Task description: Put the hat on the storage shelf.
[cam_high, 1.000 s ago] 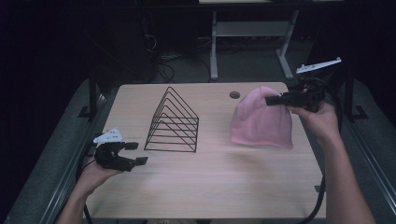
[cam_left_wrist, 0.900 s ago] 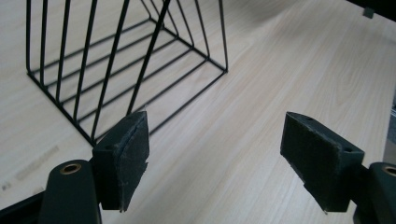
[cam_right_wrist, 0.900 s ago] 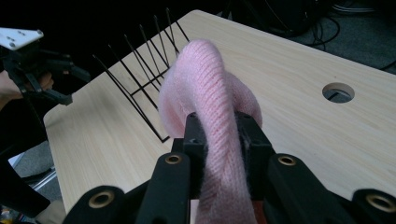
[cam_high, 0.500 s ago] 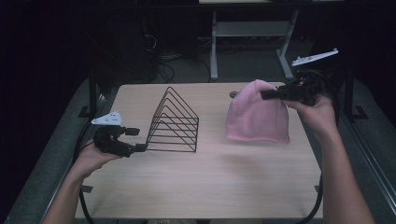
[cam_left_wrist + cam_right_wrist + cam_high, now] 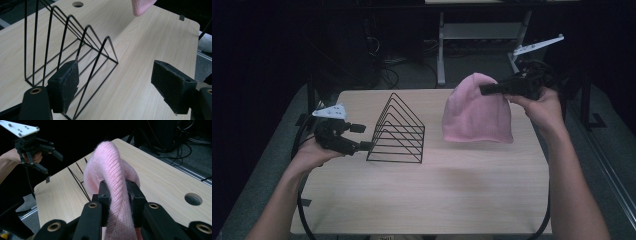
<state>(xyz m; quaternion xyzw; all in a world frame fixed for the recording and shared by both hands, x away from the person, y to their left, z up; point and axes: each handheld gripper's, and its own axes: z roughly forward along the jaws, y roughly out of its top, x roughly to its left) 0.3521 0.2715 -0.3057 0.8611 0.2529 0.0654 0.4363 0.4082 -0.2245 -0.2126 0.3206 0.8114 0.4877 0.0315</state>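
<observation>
A: Surface? Near to far.

B: Pale wood-grain table [image 5: 437, 200], near half bare. Left gripper [image 5: 358, 137] at the near-left, jaws apart with nothing between them, just beside the black wire rack [image 5: 398, 131]. One pad [image 5: 65, 86] sits close to the rack's near loop; can't tell if it touches.

A: Right side?

B: Right gripper [image 5: 486, 90] is clamped on the top of the pink knit hat [image 5: 477, 112]. The hat hangs above the table's right-far part.

A: Farther back?

B: Round cable hole [image 5: 193, 199] in the far tabletop. Beyond it a dark room, grey floor, loose cables [image 5: 387, 60] and a metal stand [image 5: 442, 45].
</observation>
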